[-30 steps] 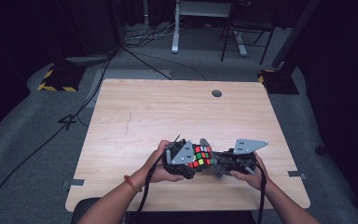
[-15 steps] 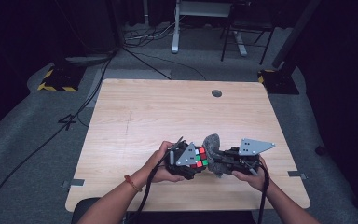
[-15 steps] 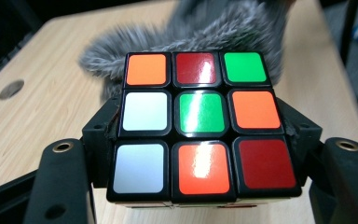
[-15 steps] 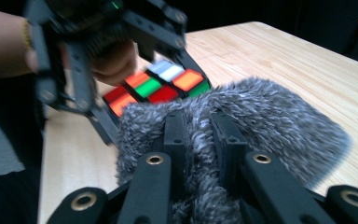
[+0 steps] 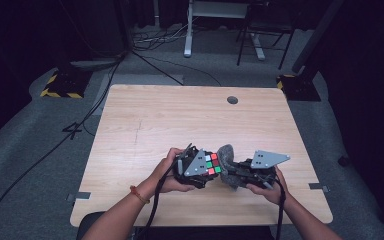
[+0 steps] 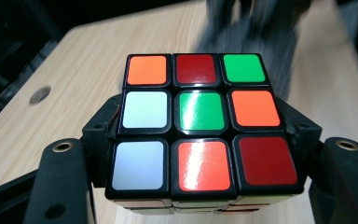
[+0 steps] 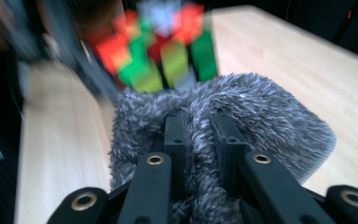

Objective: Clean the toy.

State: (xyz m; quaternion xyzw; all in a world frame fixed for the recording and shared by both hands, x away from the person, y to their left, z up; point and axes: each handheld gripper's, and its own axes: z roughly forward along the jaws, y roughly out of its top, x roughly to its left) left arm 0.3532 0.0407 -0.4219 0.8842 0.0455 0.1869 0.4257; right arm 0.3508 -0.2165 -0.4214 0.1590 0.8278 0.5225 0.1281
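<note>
The left gripper [image 5: 200,172] clamps the Rubik's cube [image 5: 210,164]; the fluffy grey cloth [image 5: 226,159], pinched in the right gripper [image 5: 235,172], touches its right side

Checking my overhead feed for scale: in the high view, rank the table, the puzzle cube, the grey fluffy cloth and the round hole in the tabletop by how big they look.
1. Table, by far.
2. Puzzle cube and grey fluffy cloth: too alike to rank, both partly hidden by the grippers.
3. Round hole, smallest.
</note>
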